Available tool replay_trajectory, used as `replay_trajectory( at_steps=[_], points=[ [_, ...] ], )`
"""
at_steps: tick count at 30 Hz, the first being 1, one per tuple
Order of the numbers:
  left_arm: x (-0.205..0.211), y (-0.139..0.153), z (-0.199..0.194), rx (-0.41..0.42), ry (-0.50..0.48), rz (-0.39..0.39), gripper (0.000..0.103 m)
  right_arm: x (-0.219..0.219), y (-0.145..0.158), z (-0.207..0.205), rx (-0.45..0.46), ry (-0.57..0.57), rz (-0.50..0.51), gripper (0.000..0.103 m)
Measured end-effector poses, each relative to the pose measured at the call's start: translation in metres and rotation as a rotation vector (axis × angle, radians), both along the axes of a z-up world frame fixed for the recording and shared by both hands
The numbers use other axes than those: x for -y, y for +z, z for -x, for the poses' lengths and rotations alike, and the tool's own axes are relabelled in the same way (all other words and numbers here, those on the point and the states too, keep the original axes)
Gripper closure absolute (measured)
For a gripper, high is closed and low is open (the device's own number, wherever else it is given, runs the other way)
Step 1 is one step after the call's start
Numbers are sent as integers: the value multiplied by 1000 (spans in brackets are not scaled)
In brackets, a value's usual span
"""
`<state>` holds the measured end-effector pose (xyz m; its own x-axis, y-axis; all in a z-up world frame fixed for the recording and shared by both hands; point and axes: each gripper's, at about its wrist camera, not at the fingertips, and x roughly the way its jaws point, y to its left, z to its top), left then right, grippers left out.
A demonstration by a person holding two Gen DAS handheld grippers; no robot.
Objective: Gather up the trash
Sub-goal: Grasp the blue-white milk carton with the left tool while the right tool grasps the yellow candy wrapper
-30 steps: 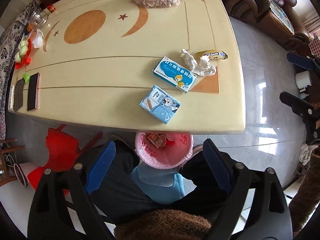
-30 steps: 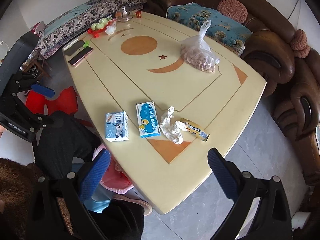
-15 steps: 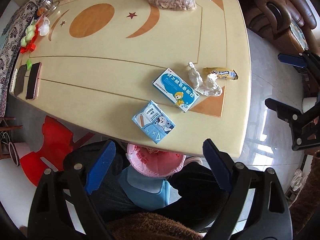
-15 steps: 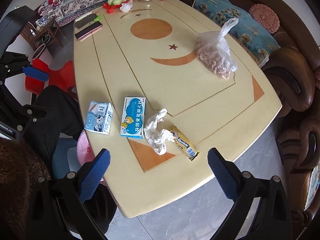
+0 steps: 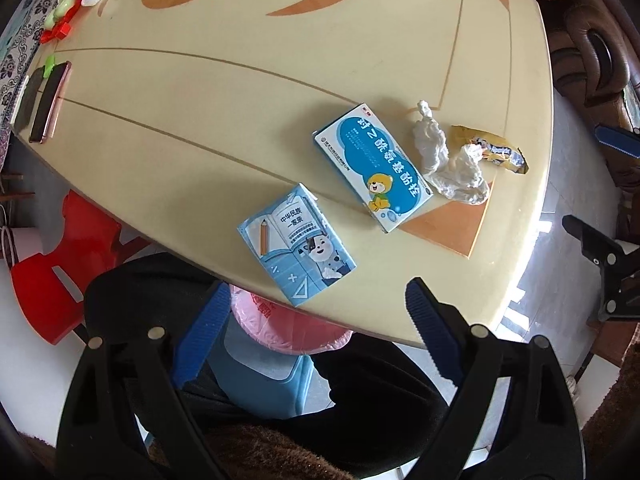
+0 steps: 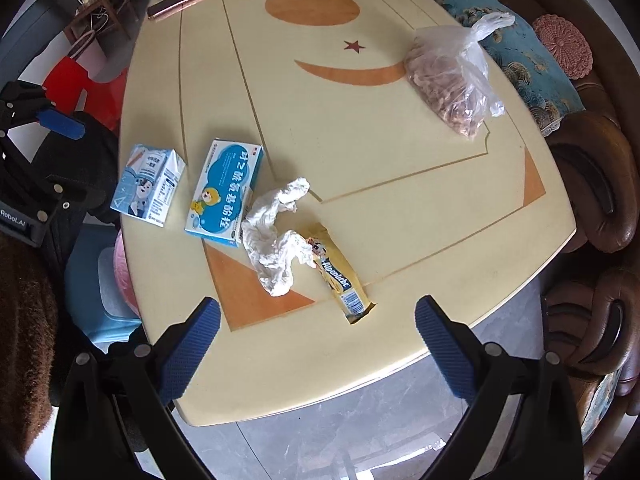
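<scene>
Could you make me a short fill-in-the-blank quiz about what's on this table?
1. The crumpled white tissue lies between the blue medicine box and the yellow ____.
2. Both grippers, left and right, hold ____.
3. The bin under the table edge has a ____ liner.

Answers: candy wrapper; nothing; pink

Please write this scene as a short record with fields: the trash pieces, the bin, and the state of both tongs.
trash on table: light blue milk carton; blue and white medicine box; crumpled white tissue; yellow candy wrapper
surface: cream oval table
bin: pink-lined bin, under the table edge
left tongs: open, empty
right tongs: open, empty, above the wrapper
</scene>
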<state>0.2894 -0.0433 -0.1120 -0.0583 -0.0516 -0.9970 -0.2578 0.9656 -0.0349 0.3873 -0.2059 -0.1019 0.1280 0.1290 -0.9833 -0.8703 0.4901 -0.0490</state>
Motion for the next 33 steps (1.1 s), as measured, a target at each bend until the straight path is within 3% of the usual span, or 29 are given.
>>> replay_trajectory(
  at_steps=[11,18,21,30,33],
  points=[
    [-18,-53,-10,-44,148,13,16,-2,-64,-22,0,85,90,8],
    [-32,-78,-15,-74,214,29,16,-16,-108,-32,-15,156,172,33],
    [-38,-78,-15,-53,249,40,15,-20,-123,-36,-31,174,195,35],
    [-39,-82,-9,-75,260,63,14,-23,-129,-50,-113,150,111,42],
    [-41,-95,0,-110,274,65,14,-21,-129,-52,-116,133,90,42]
  ],
)
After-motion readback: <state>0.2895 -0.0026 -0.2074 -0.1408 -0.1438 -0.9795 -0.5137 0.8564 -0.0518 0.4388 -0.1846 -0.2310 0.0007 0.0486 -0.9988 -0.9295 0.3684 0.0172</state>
